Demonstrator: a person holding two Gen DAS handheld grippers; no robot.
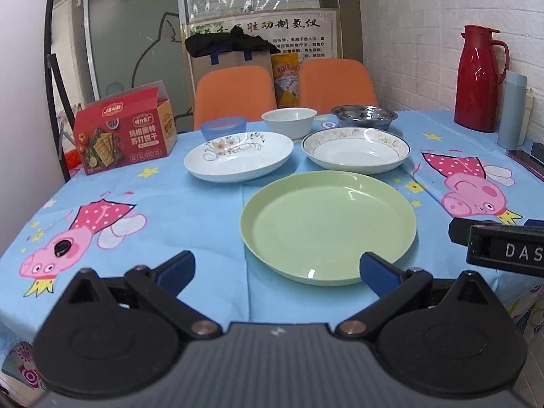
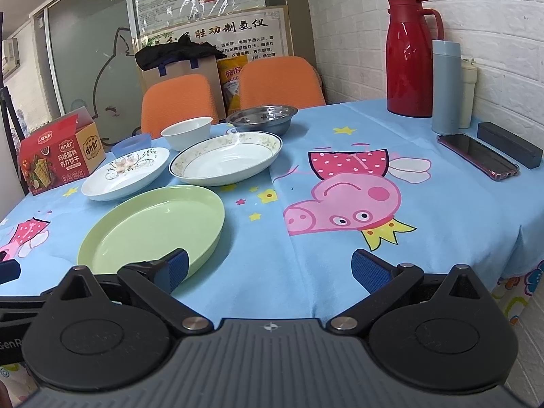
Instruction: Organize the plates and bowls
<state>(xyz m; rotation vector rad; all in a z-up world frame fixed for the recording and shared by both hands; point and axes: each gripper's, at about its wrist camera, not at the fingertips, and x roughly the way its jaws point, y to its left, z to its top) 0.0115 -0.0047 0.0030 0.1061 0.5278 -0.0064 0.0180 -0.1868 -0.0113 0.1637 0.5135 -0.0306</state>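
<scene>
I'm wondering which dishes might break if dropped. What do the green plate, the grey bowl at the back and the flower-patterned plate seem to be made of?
Round pale green plate: probably plastic or melamine, uniform matte colour with soft glints.
Grey metal bowl: likely stainless steel, mirror-like reflections.
White flower-patterned plate: looks like glazed ceramic, glossy with printed decoration, though melamine is possible.

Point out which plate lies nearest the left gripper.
The green plate: plain, no pattern, its near rim lies right by the left gripper. The floral plate and the gold-rimmed plate sit side by side behind it.
</scene>
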